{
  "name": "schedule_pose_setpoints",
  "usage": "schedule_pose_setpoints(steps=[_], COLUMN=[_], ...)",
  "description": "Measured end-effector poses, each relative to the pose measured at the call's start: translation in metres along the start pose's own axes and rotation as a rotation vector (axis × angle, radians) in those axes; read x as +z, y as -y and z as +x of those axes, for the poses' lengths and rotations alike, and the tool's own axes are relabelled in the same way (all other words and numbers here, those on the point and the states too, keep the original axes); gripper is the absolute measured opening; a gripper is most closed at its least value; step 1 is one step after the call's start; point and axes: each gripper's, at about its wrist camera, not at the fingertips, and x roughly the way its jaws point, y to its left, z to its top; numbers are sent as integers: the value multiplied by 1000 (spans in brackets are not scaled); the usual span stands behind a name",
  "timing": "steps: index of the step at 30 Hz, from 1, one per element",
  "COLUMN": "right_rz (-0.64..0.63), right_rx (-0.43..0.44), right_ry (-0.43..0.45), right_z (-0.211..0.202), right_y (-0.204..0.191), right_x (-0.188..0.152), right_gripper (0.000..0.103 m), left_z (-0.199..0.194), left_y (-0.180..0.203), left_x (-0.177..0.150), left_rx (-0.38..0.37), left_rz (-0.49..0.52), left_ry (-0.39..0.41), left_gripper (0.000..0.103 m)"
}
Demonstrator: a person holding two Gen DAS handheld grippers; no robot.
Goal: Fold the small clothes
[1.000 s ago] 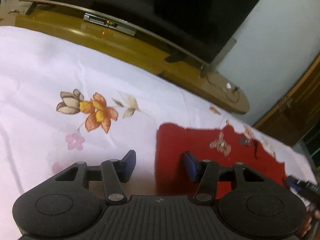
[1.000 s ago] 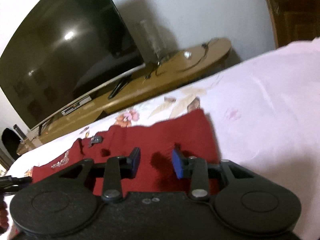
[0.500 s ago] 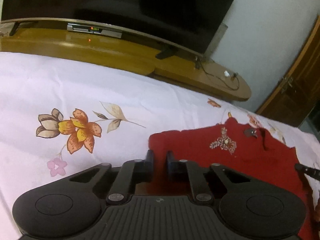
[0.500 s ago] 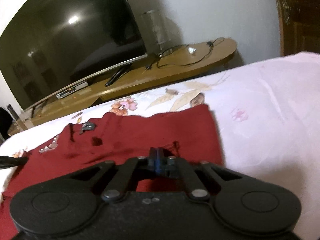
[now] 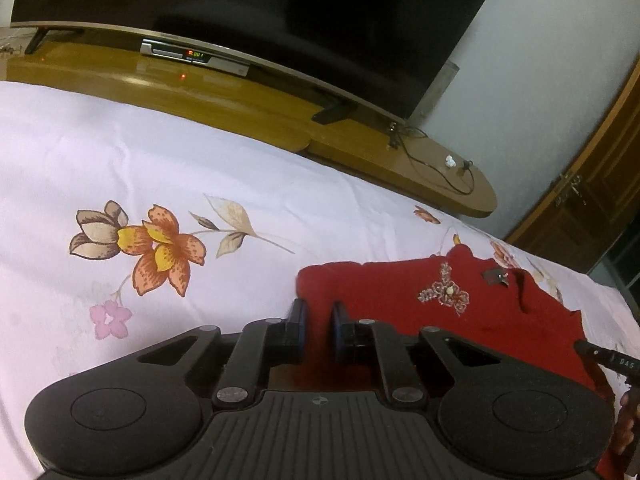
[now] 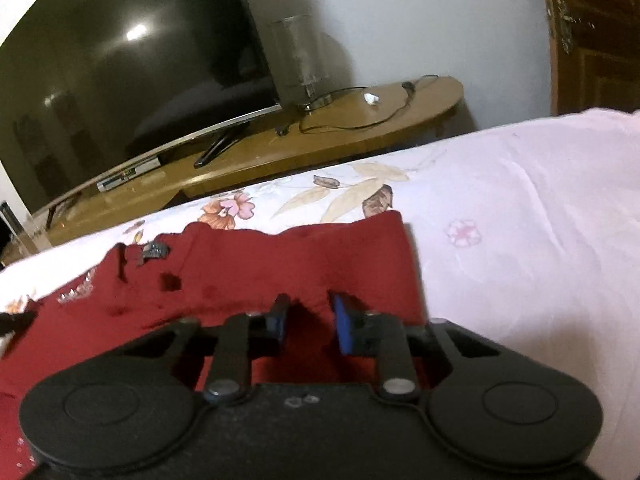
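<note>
A small red garment [image 5: 472,308] with a beaded motif lies on the flowered white bedsheet [image 5: 200,168]. My left gripper [image 5: 318,326] is at the garment's left end, its jaws narrowed with red cloth between them. In the right wrist view the garment [image 6: 280,264] lies spread ahead. My right gripper [image 6: 308,320] sits over its near right part, jaws partly open with cloth under and between them. The right gripper's tip shows at the edge of the left wrist view [image 5: 608,360].
A wooden TV stand [image 5: 280,120] runs along the far edge of the bed with a large TV [image 5: 280,12], a set-top box [image 5: 192,54] and a cable [image 5: 440,168]. A glass lamp [image 6: 304,64] stands on it. A wooden door [image 5: 592,200] is at right.
The left gripper closed onto the garment's left end over the last second and now stands slightly wider. The right gripper shut on the cloth half a second ago and has now opened partway.
</note>
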Motion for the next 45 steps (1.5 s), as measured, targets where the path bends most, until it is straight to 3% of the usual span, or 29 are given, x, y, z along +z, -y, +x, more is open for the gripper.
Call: schedule_pose_setpoints(steps=[1, 2, 7, 11, 17, 18, 19, 20, 21, 22, 25, 29, 33, 35, 37, 40, 45], right_rz=[-25, -44, -53, -36, -24, -26, -22, -18, -16, -18, -46, -89, -155, -174, -164, -136, -122], right_rx=[-6, -8, -51, -100, -95, -88, -76, -63, -55, -48, -27, 25, 69, 40, -21, -39, -115], right_ry=[0, 3, 78, 4, 12, 10, 11, 13, 27, 61, 140, 161, 105, 56, 16, 42, 68], right_z=[0, -1, -25, -6, -5, -5, -6, -9, -15, -23, -42, -37, -17, -3, 9, 2, -7], right_y=[-4, -6, -7, 5, 6, 7, 7, 9, 10, 10, 0, -32, -68, -73, -62, -41, -14], right_x=[-1, -1, 2, -6, -7, -6, -5, -4, -4, -3, 1, 5, -1, -6, -10, -13, -14], right_gripper=[8, 5, 4, 4, 5, 8, 16, 28, 33, 38, 35, 33, 32, 32, 29, 21, 21], left_z=[0, -1, -8, 1, -1, -3, -6, -12, -19, -29, -49, -31, -2, 8, 5, 2, 1], left_y=[1, 2, 3, -1, 4, 6, 8, 12, 18, 23, 41, 84, 93, 86, 80, 74, 72], left_x=[0, 0, -1, -4, 0, 1, 1, 2, 2, 2, 3, -6, -14, -20, -23, -22, -25], left_rx=[5, 9, 28, 29, 37, 44, 54, 86, 127, 156, 149, 103, 123, 151, 131, 130, 135], left_rz=[4, 8, 6, -6, 61, 71, 84, 110, 148, 189, 224, 355, 348, 336, 324, 330, 344], left_ry=[1, 9, 51, 47, 24, 27, 31, 42, 68, 112, 206, 168, 97, 64, 80, 78, 84], left_gripper=[12, 10, 8, 8, 16, 25, 43, 54, 67, 67, 67, 67, 67, 67, 67, 67, 67])
